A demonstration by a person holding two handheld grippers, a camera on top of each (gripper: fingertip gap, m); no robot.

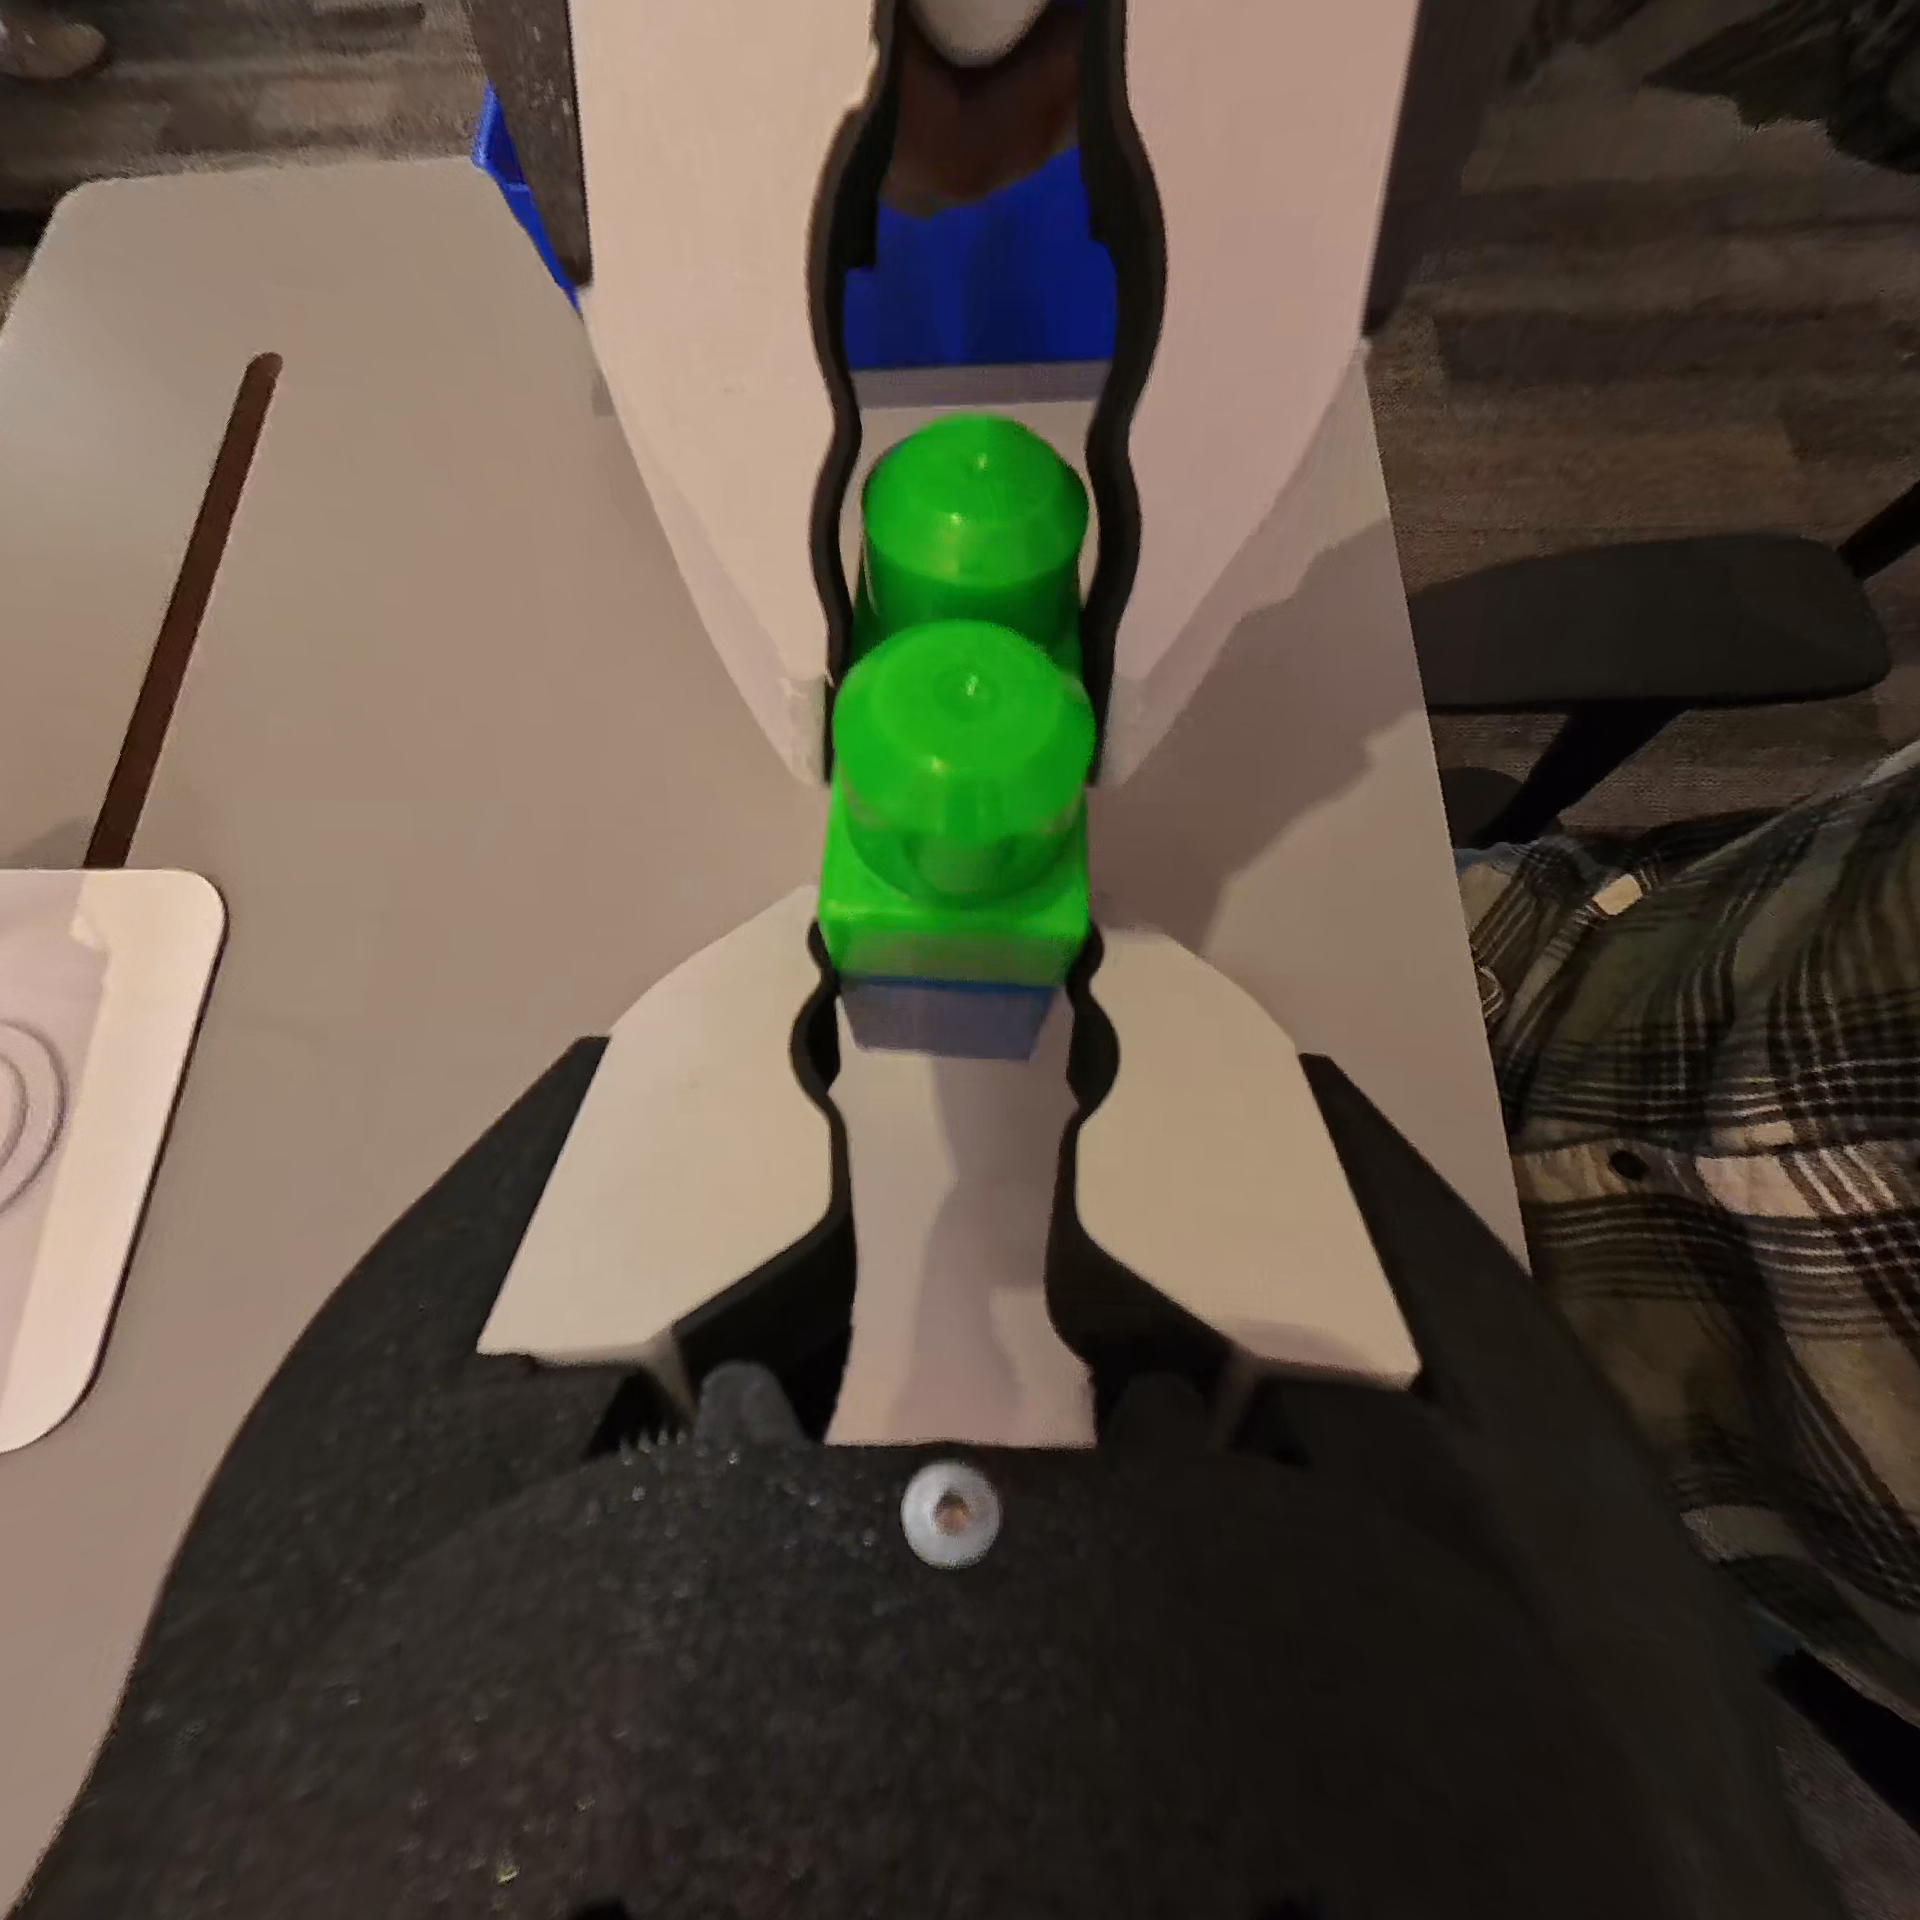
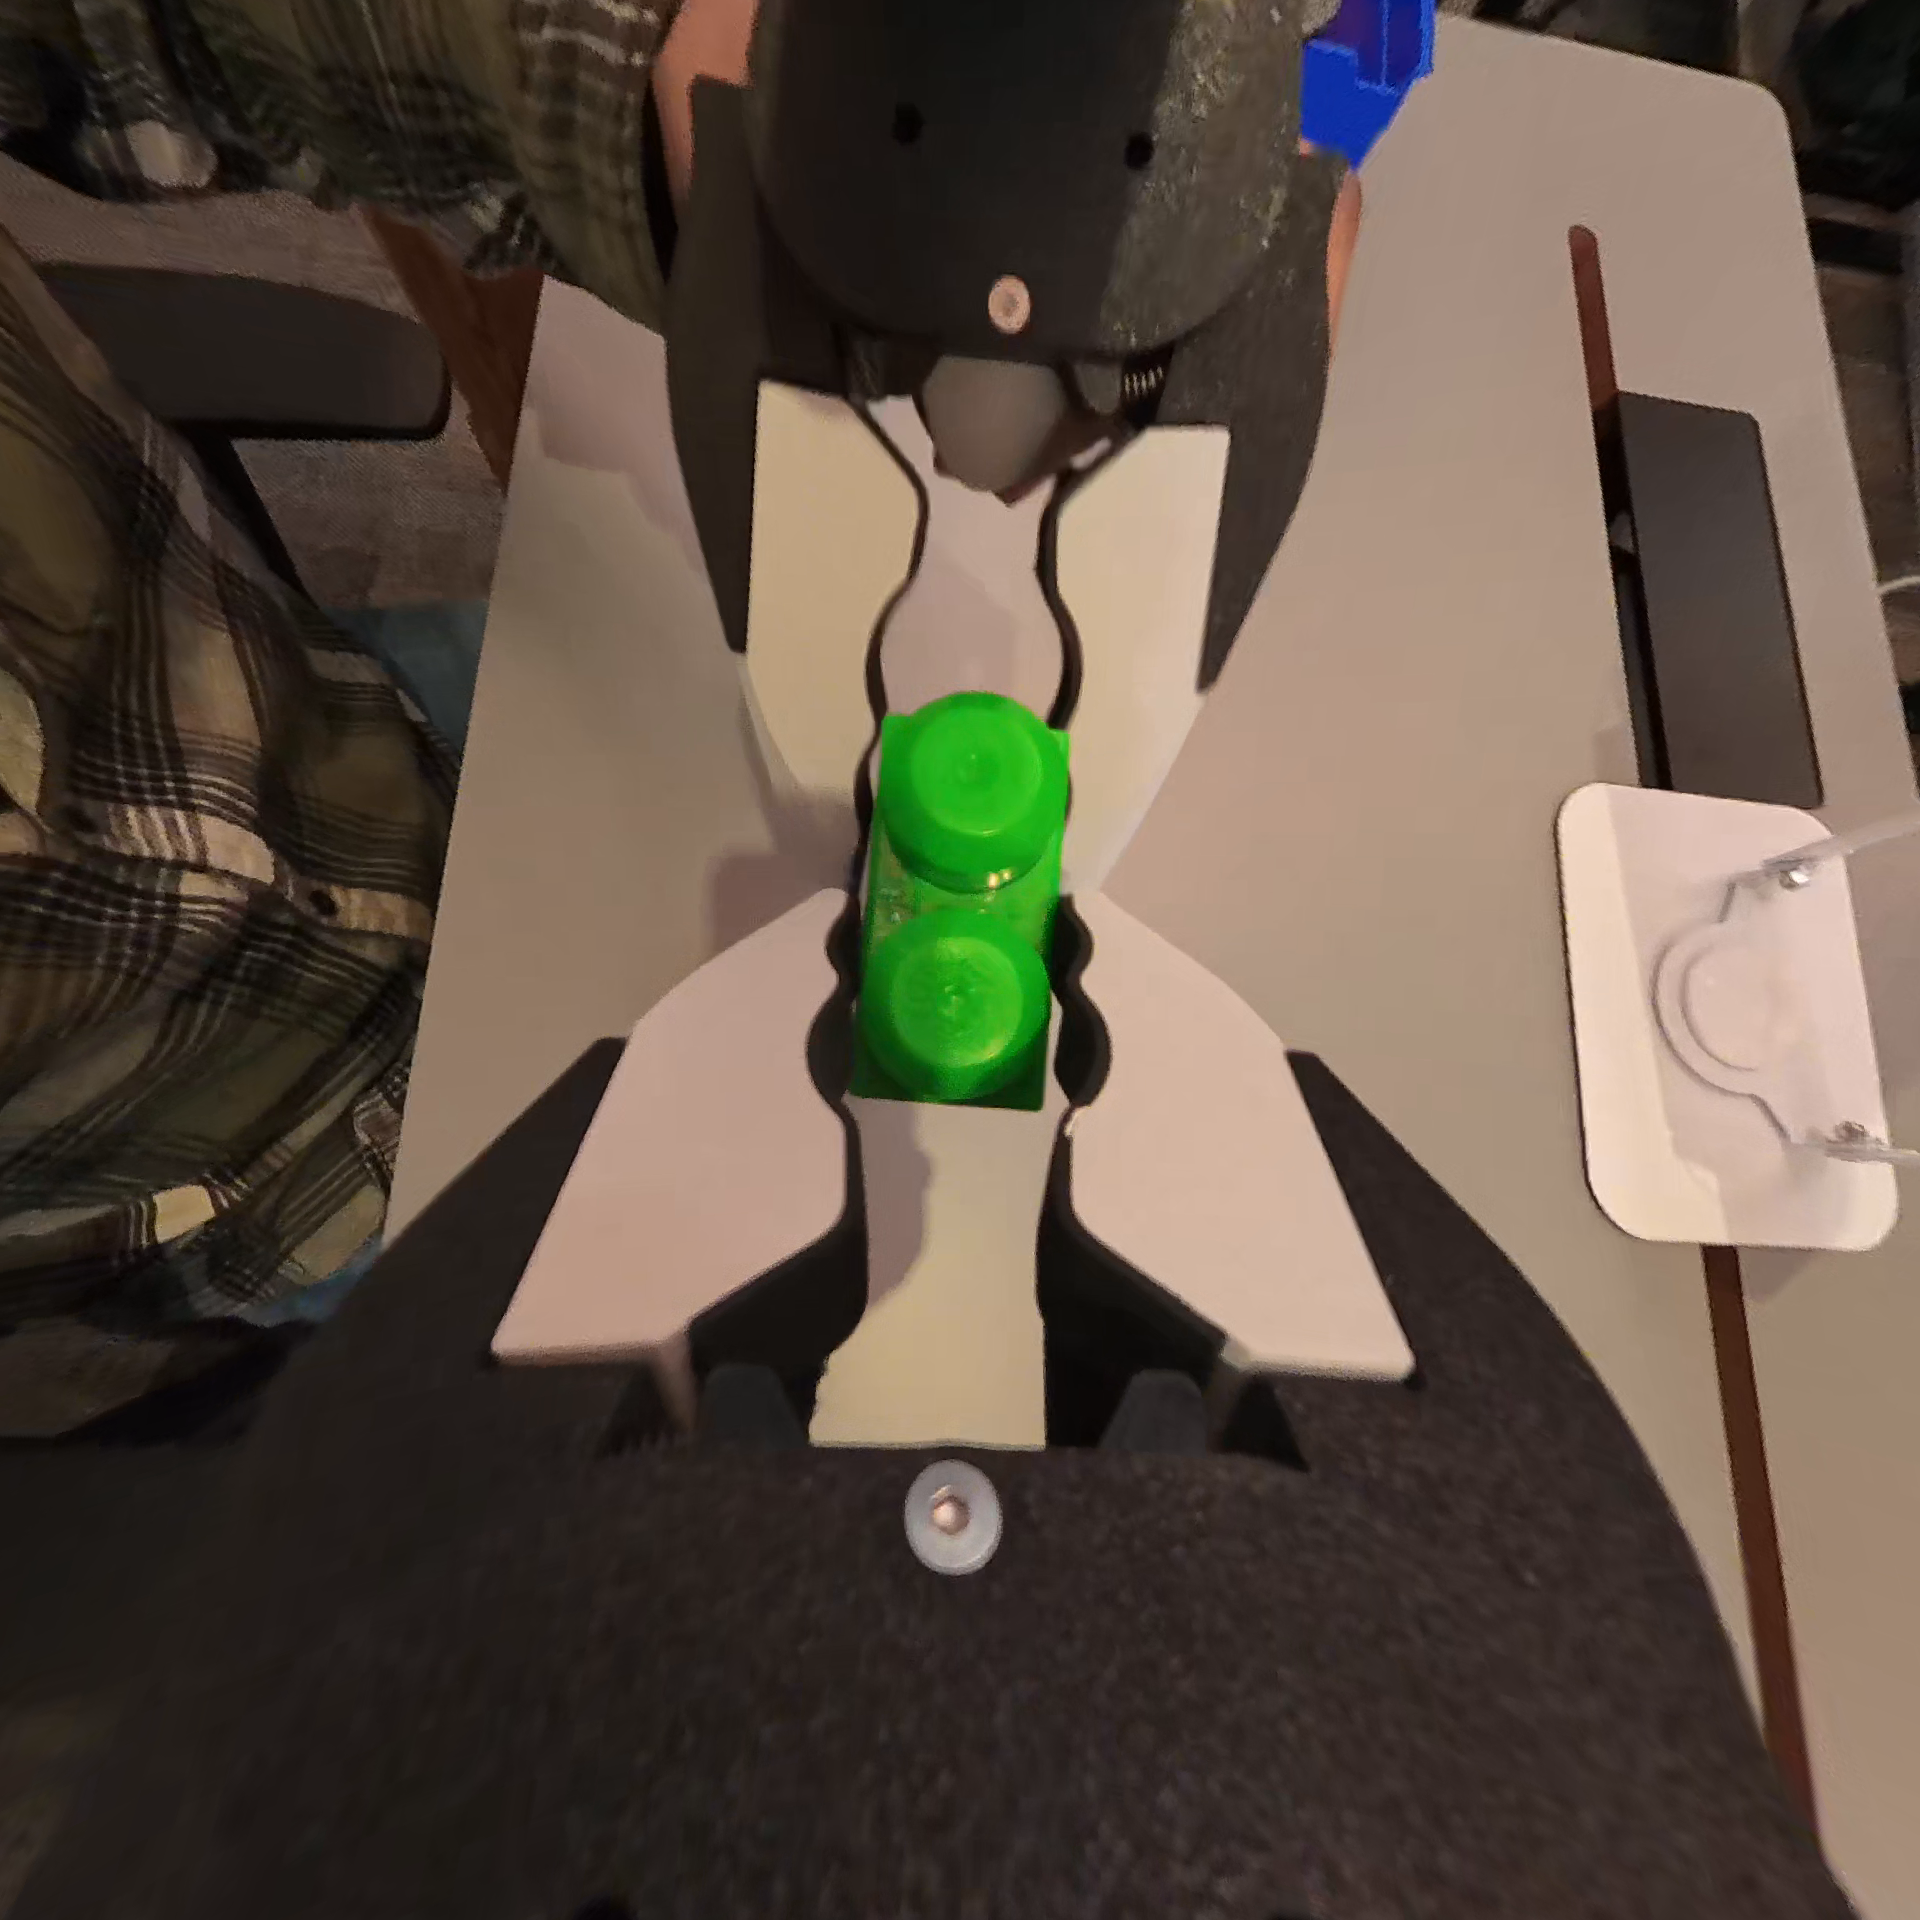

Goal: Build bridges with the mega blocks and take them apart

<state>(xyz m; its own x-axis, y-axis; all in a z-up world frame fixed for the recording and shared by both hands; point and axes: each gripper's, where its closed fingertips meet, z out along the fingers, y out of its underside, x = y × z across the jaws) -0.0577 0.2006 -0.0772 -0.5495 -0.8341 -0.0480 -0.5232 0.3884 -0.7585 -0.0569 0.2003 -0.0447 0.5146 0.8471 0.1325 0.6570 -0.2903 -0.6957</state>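
A green two-stud block (image 1: 961, 831) sits stacked on a blue block (image 1: 945, 1023) above the grey table (image 1: 416, 675). My left gripper (image 1: 954, 977) reaches in from the near end and is shut low on the stack, at the blue block. My right gripper (image 1: 961, 748) comes from the opposite side and is shut on the green block around its far stud. In the right wrist view the green block (image 2: 956, 997) fills the right gripper (image 2: 951, 925), with the left gripper (image 2: 966, 810) facing it. The blue block is hidden there.
A white plate with a clear bracket (image 2: 1725, 1018) lies on the table, also in the left wrist view (image 1: 94, 1143). A blue bin (image 1: 977, 281) stands beyond the table edge. A plaid-shirted person (image 1: 1714, 1143) and a black chair (image 1: 1642, 623) are alongside. My two grippers' fingertips are within a few centimetres of each other.
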